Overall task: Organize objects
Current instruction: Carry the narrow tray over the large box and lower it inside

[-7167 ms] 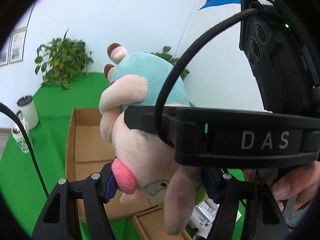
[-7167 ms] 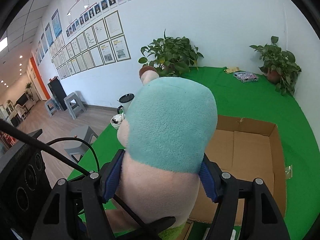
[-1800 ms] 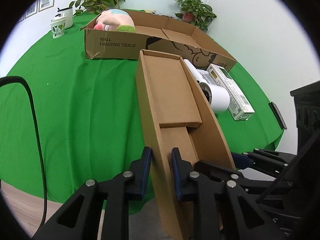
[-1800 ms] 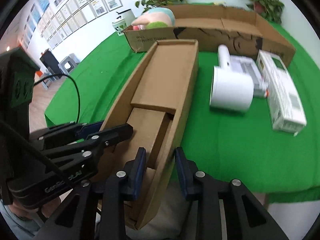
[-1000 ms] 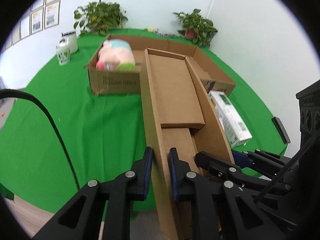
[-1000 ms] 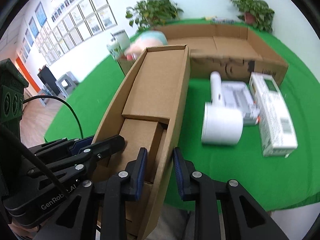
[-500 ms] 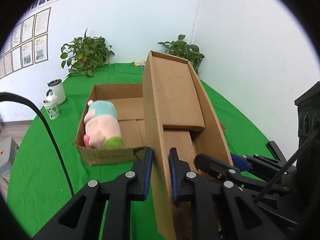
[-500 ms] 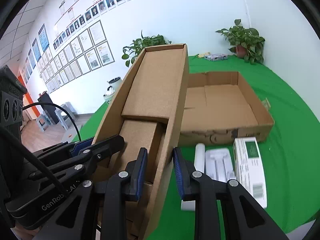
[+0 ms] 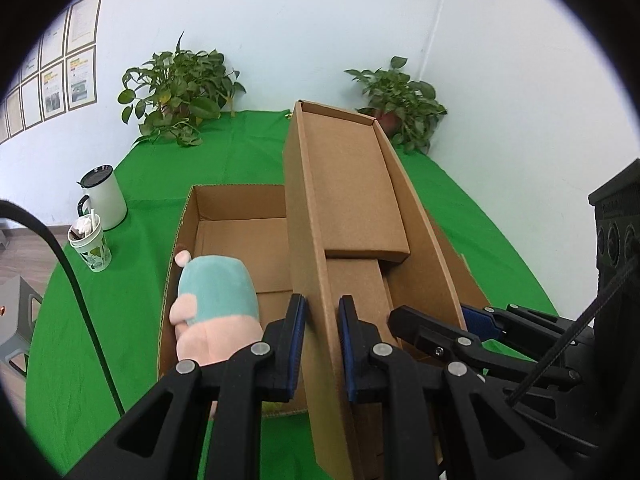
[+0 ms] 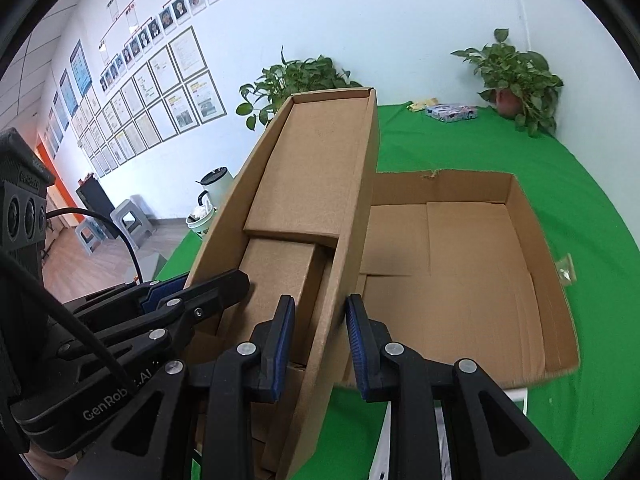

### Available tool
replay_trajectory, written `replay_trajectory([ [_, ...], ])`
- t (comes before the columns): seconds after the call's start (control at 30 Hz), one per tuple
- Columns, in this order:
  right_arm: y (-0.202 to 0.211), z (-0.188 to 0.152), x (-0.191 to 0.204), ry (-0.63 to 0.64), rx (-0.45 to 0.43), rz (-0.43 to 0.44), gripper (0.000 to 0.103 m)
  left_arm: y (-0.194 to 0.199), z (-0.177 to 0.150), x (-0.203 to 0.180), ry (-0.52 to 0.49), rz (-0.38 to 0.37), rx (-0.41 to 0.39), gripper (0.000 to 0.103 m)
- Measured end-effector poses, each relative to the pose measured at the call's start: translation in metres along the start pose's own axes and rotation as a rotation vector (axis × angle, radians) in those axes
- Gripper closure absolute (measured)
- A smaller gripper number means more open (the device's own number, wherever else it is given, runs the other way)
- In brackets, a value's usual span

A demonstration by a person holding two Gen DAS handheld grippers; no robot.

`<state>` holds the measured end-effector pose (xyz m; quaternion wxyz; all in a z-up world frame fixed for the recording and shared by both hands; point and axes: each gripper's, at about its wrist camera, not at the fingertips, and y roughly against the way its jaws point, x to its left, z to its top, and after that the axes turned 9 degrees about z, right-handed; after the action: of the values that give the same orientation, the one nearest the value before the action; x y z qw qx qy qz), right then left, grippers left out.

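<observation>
I hold a long narrow cardboard box [image 9: 352, 208] in the air with both grippers. My left gripper [image 9: 322, 344] is shut on its left wall. My right gripper [image 10: 320, 344] is shut on its right wall [image 10: 352, 248]. The narrow box hangs over a large open carton [image 9: 236, 236] on the green table. A plush toy [image 9: 212, 312] with a teal back and pink body lies in the carton's near left corner. The carton's right half [image 10: 460, 280] holds nothing.
A white kettle [image 9: 104, 196] and a paper cup [image 9: 90, 248] stand on the green cloth [image 9: 100, 320] left of the carton. Potted plants [image 9: 180, 88] line the back wall. A small packet [image 10: 452, 113] lies at the far edge. A white object [image 10: 432, 440] shows below the carton.
Both grippers have lifted the narrow box off the table and carried it forward over the large carton. The white appliance and the boxed item have dropped out of view beneath.
</observation>
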<state>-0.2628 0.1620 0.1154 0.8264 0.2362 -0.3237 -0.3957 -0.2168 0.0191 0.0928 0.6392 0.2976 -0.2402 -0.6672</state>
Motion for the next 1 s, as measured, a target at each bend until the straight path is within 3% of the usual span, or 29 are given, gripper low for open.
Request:
replay_trajectory([
  [0.3, -0.085, 0.025, -0.04, -0.028, 0.086, 0.038, 0.079, -0.069, 0.002, 0.013, -0.002, 0.053, 0.124, 0.088],
  [0.63, -0.165, -0.007, -0.075, -0.079, 0.17, 0.048, 0.081, -0.132, -0.02, 0.015, -0.02, 0.1, 0.285, 0.088],
  [0.87, -0.184, -0.024, -0.084, -0.129, 0.212, 0.067, 0.082, -0.132, -0.026, 0.009, -0.075, 0.133, 0.296, 0.086],
  [1.0, -0.186, -0.029, -0.076, -0.108, 0.227, 0.044, 0.086, -0.107, -0.029, 0.017, -0.055, 0.085, 0.263, 0.078],
])
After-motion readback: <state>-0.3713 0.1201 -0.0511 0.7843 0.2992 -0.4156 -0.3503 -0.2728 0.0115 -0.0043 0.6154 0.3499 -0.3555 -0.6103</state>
